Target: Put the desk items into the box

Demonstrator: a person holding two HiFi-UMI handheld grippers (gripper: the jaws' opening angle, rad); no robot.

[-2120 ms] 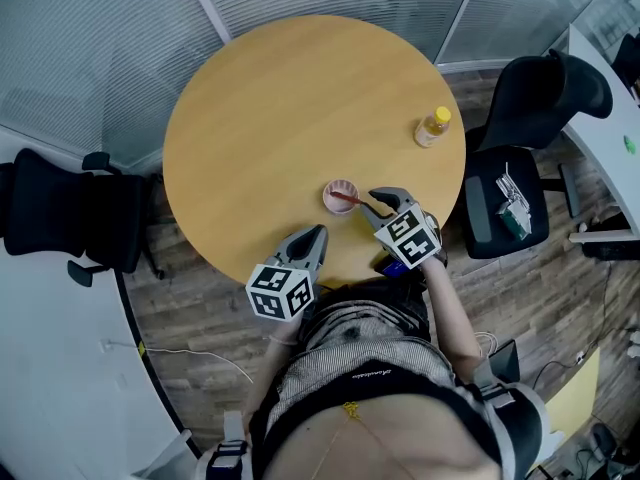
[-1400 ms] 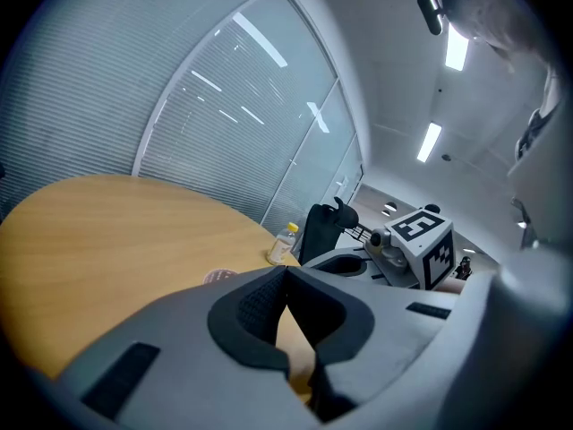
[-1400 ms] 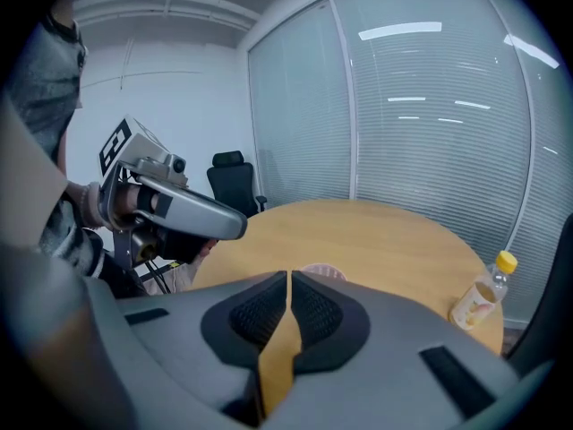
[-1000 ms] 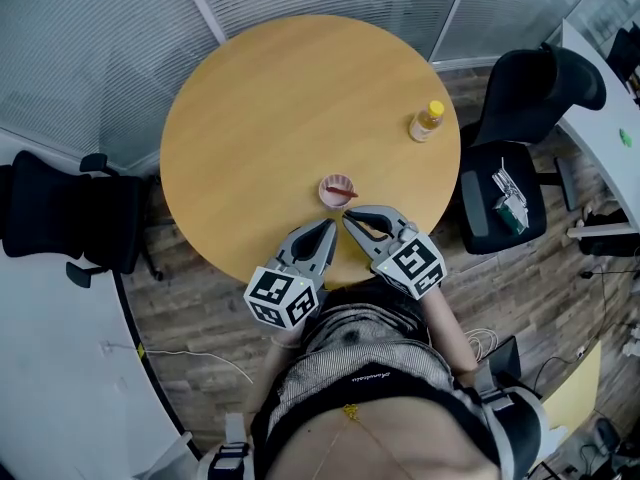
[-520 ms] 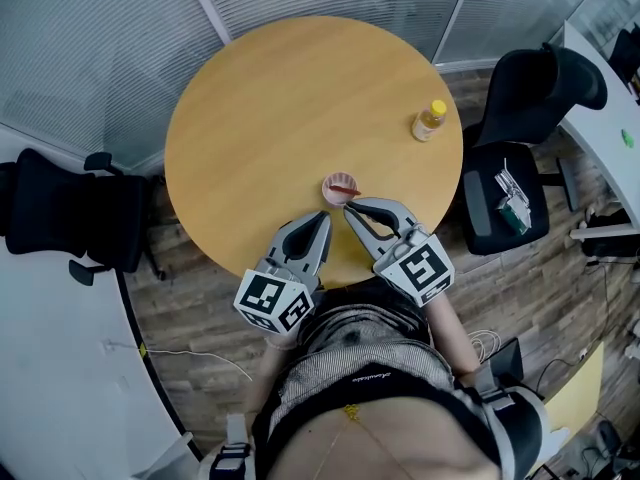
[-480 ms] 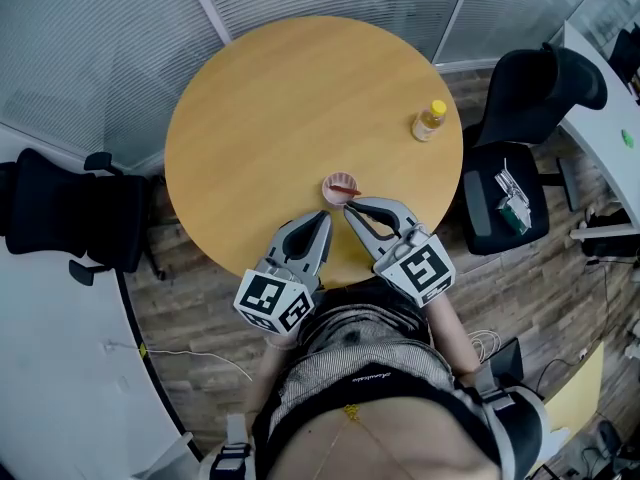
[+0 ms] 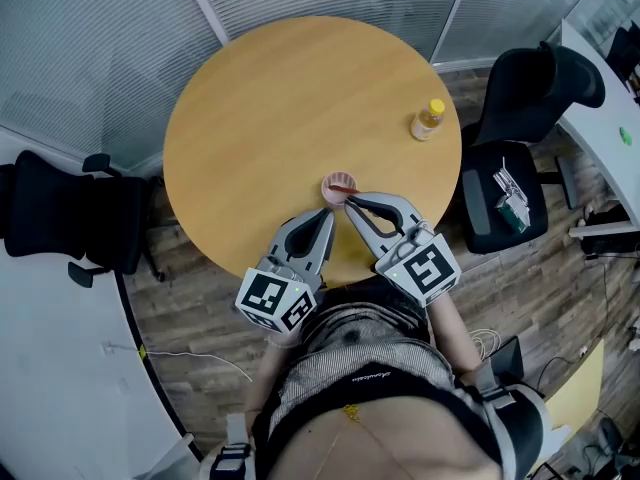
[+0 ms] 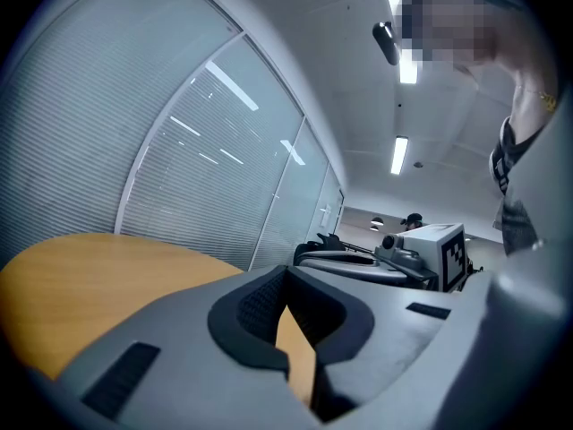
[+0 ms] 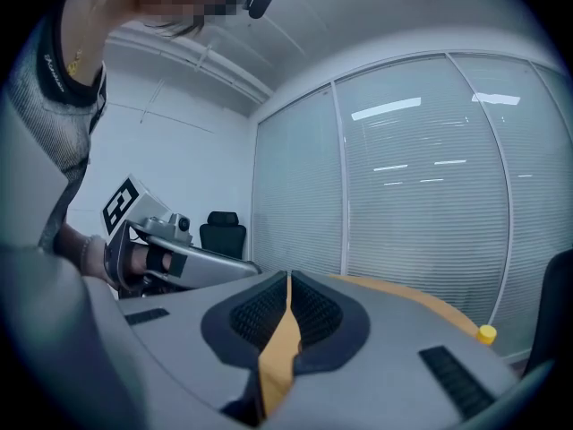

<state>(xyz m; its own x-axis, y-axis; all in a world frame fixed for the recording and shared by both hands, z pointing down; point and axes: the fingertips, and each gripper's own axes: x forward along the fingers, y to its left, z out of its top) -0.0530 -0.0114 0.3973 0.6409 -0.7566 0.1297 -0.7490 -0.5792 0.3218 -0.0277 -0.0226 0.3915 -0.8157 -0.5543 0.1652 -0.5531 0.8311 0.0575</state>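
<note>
Pretty clearly an office meeting room: slatted glass partition walls [image 7: 100, 58], a black swivel chair [image 7: 60, 218], round wooden table [image 7: 290, 108], strip ceiling lights [image 8: 400, 155].

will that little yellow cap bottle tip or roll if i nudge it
The bottle stands upright and looks taller than wide, so a push near its yellow cap would probably tip it. Its body seems round, so once down it may roll, and it stands near the edge of the table. It looks small, so likely light.
</note>
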